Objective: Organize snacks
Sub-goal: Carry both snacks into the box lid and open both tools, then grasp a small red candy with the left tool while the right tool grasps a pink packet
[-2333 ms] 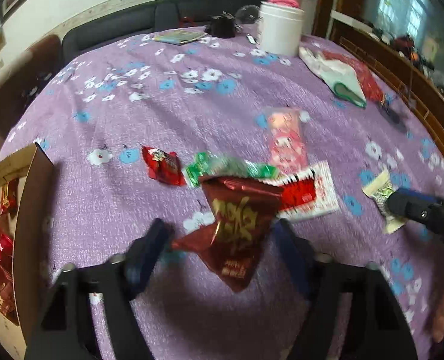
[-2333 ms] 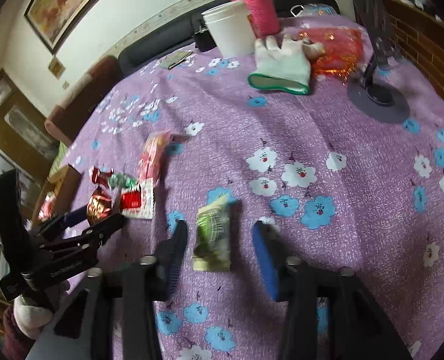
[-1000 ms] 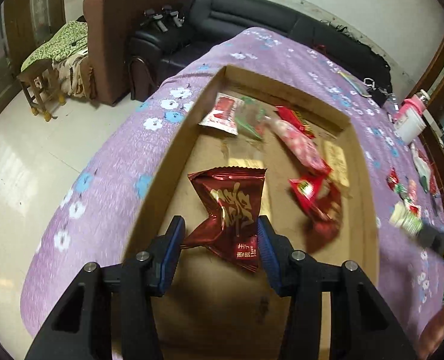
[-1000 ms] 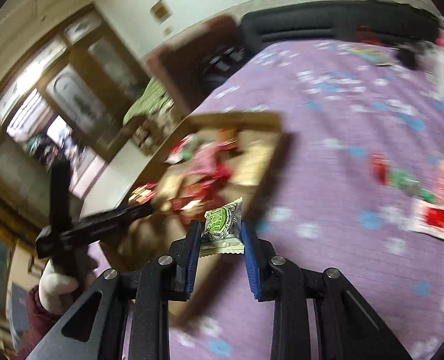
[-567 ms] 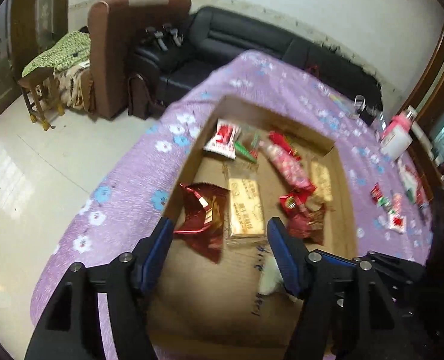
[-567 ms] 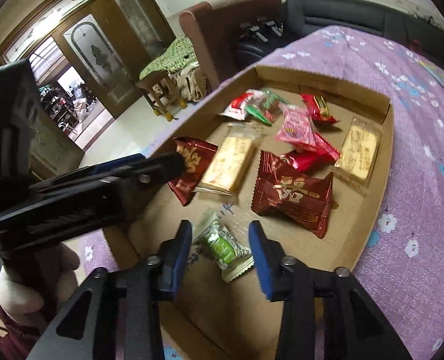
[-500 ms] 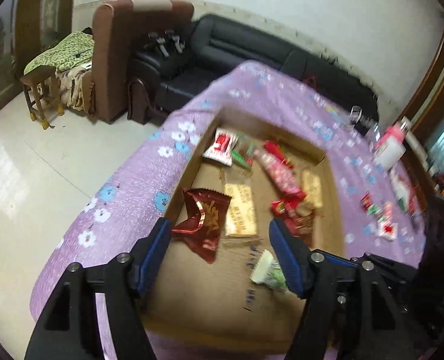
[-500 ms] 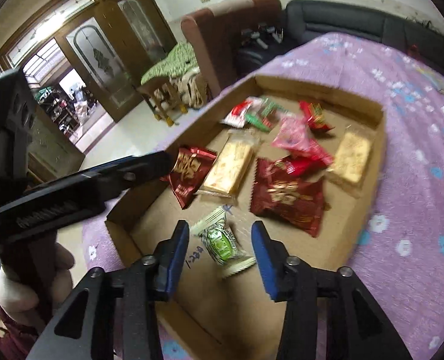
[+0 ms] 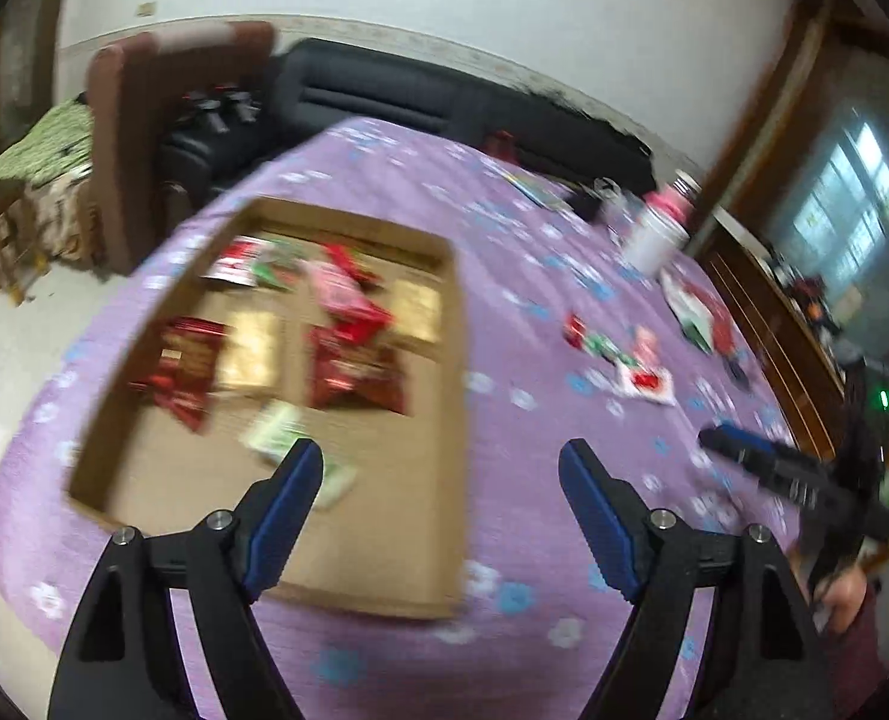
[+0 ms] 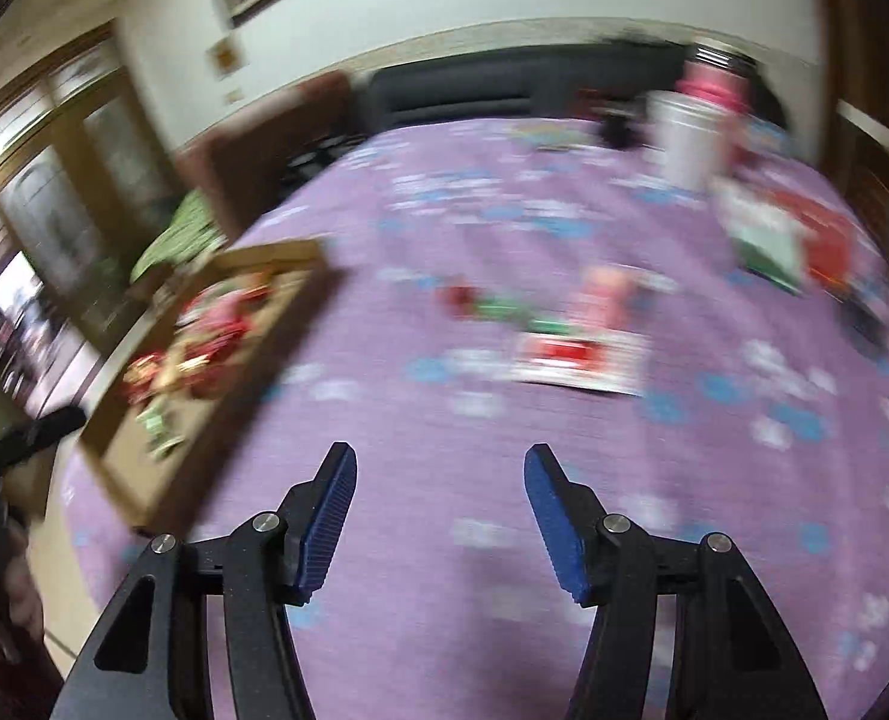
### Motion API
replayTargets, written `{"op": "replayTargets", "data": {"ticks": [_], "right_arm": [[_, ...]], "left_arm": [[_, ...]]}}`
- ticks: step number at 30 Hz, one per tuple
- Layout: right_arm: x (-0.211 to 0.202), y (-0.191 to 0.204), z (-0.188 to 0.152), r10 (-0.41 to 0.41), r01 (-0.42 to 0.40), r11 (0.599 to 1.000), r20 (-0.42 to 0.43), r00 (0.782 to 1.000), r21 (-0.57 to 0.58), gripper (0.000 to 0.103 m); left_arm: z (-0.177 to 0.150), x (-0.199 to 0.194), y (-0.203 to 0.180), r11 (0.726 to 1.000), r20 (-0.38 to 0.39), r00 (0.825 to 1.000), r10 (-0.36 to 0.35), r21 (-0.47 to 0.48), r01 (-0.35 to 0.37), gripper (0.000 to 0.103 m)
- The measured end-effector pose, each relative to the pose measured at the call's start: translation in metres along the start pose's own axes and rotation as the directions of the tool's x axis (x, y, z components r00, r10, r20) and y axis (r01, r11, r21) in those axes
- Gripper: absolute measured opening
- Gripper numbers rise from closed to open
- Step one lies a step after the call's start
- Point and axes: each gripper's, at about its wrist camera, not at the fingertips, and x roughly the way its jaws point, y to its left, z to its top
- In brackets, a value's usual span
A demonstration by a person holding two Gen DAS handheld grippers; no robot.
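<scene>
My left gripper (image 9: 441,468) is open and empty above the near right part of the cardboard box (image 9: 450,360). The box holds several snacks, among them a dark red packet (image 9: 186,366) and a green packet (image 9: 276,429). My right gripper (image 10: 438,474) is open and empty over the purple cloth, right of the box (image 10: 252,378). Loose snacks lie on the cloth: a red-and-white packet (image 10: 576,360), a pink packet (image 10: 606,294), a green one (image 10: 504,309) and a small red one (image 10: 459,297). Both views are blurred.
A white cup (image 10: 687,141) and a pink bottle (image 10: 714,84) stand at the table's far side, with a white-green glove (image 10: 765,240) and a red bag (image 10: 822,240) to the right. A black sofa (image 9: 444,96) and a brown armchair (image 9: 144,120) lie beyond.
Both grippers have opened and let their packets drop into the box. Both have swung right, away from the box toward the loose snacks on the cloth.
</scene>
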Motion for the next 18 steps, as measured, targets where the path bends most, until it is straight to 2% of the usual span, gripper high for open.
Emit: {"op": "replayTargets", "data": {"ticks": [1,4,7,11,15,18], "right_arm": [[-0.007,-0.023,0.000,-0.028,0.028,0.999,0.007,1.000,0.041,0.062],[-0.016,-0.060,0.006,-0.084,0.081,0.991,0.016,0.996,0.106,0.062],[-0.013,-0.081,0.017,-0.089,0.085,0.984,0.023,0.996,0.159,0.062],[0.015,-0.086,0.034,-0.079,0.076,0.982,0.008,0.997,0.173,0.062],[0.057,-0.085,0.060,-0.091,0.084,0.972,0.021,0.996,0.220,0.062],[0.085,-0.088,0.072,-0.070,0.063,0.963,0.019,0.997,0.261,0.062]], "left_arm": [[-0.003,0.004,-0.010,1.000,-0.011,1.000,-0.013,0.016,0.013,0.080],[-0.010,0.017,-0.038,0.997,-0.050,0.998,-0.047,0.056,0.050,0.080],[-0.017,0.032,-0.059,0.994,-0.098,0.993,-0.064,0.078,0.071,0.080],[-0.022,0.043,-0.076,0.993,-0.144,0.988,-0.062,0.095,0.076,0.080],[-0.017,0.038,-0.080,0.993,-0.127,0.991,-0.036,0.107,0.050,0.080],[-0.012,0.032,-0.077,0.994,-0.116,0.993,-0.026,0.104,0.038,0.080]]}}
